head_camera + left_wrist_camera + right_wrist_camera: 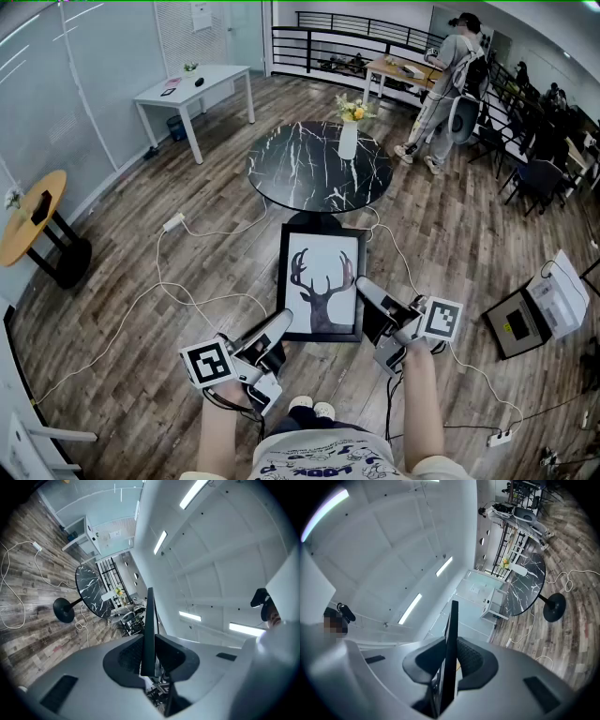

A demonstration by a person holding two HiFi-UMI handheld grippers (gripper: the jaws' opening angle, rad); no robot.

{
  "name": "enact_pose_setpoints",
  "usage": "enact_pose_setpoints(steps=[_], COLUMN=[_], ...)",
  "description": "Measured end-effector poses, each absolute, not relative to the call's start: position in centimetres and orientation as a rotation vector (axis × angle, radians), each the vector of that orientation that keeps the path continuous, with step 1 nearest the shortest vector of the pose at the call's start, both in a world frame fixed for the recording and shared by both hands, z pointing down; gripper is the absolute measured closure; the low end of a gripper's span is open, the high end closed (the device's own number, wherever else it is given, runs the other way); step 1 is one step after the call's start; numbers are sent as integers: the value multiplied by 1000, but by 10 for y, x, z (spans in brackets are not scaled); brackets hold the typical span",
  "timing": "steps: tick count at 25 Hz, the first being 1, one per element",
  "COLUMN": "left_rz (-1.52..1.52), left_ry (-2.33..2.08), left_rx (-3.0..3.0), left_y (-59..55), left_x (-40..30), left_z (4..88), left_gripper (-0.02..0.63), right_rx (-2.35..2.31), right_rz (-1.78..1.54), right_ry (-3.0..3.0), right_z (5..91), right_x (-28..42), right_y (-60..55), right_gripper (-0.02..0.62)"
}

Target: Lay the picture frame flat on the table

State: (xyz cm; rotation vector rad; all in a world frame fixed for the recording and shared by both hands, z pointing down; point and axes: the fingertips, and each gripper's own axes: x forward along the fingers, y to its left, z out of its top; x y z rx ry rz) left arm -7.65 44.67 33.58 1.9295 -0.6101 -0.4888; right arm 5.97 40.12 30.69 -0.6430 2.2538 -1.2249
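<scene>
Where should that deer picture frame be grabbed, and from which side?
By its thin black side edges, low down, one tool from each side. The picture frame is broad and flat, so only the narrow rim fits between jaws. Both are clamped there now: left tool on the left edge, right tool on the right.

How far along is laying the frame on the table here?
Done: left tool and right tool each grip an edge of the picture frame. In hand: it is held above the floor, short of the table. Left: carry it over and lay it flat, clear of the vase.
</scene>
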Motion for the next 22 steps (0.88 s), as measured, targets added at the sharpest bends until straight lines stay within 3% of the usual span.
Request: enact_pose_setpoints(steps=[22], left_rz=[-492], left_ry=[-588], left_rx=[1929], left_y=[437], left_x=[-81], left_z=[340], left_gripper=[522], right_rx=[-653], right_rz=[-1237], right_ry=[2231], right_z=[313], right_x=[55], right_y=[392], right_gripper=[509])
